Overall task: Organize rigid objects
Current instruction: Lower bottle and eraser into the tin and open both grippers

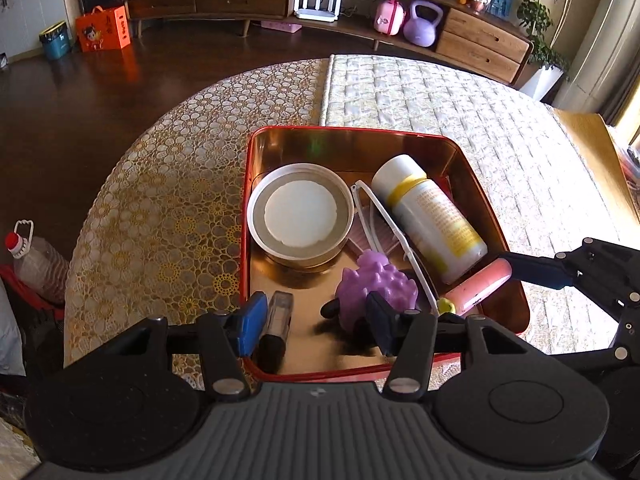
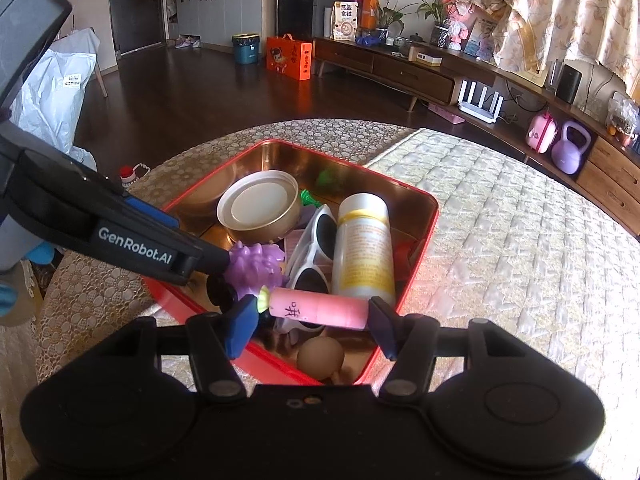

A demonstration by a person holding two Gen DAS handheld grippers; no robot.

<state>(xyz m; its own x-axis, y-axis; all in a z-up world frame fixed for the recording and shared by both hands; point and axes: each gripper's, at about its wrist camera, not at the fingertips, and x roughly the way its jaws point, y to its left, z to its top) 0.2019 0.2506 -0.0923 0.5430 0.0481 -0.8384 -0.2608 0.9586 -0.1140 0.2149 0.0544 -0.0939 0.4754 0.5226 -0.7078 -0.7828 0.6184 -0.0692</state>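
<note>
- The right claw (image 2: pixel 310 330) grasps a pink tube (image 2: pixel 320 307) end to end above the near rim of a red tin (image 2: pixel 434 216).
- The left claw (image 1: pixel 316 320), released, straddles a purple toy (image 1: pixel 376 280) inside the tin's near edge, a dark marker (image 1: pixel 276 328) beside its left finger.
- Farther in lie white sunglasses (image 2: pixel 316 256), a white bottle (image 2: pixel 364 248) and a round lid (image 1: pixel 300 214); the tin sits on the patterned surface (image 1: pixel 160 200).

Red-rimmed gold tin (image 1: pixel 496 216), purple toy (image 1: pixel 376 280), pink tube (image 2: pixel 320 307), circle-patterned tablecloth (image 1: pixel 168 200).
</note>
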